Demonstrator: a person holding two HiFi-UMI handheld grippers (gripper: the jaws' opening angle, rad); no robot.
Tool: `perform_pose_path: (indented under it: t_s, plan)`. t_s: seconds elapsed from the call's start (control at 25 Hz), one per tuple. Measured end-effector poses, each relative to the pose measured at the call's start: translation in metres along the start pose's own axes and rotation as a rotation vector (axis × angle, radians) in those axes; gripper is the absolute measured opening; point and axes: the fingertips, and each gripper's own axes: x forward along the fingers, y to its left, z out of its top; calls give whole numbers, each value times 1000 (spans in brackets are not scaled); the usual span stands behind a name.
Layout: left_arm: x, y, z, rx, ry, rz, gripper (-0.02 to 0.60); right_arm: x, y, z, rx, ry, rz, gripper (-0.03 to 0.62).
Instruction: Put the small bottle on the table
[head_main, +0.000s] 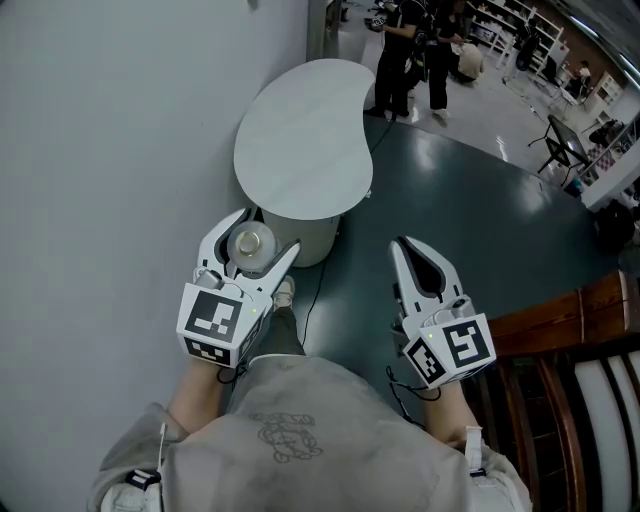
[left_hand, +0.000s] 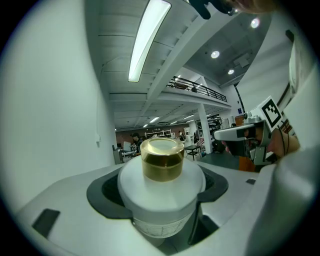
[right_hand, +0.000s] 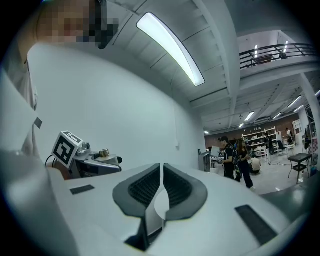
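Grey sweatshirt (head_main: 290, 430) fills the bottom of the head view. Left gripper (head_main: 266, 235) has its jaws clamped on the small bottle (left_hand: 161, 200), a white body with a gold cap (left_hand: 161, 159), upright. Bottle is held off the floor, just beside the white table (head_main: 300, 130) near its base, not on the top. Right gripper (head_main: 404, 250) has its jaws pressed together with nothing between them, well apart from the left. Wooden chair (head_main: 590, 340) at right.

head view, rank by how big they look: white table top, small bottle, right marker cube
1. white table top
2. right marker cube, nearer the camera
3. small bottle, partly hidden in the left tongs
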Motion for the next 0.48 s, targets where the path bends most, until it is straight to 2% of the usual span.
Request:
perform_pose_path:
  t_s: [0.48]
  plan:
    - [35,29,-10,-15,-9,-5,342,43,-12,-7,-18,9,13,40]
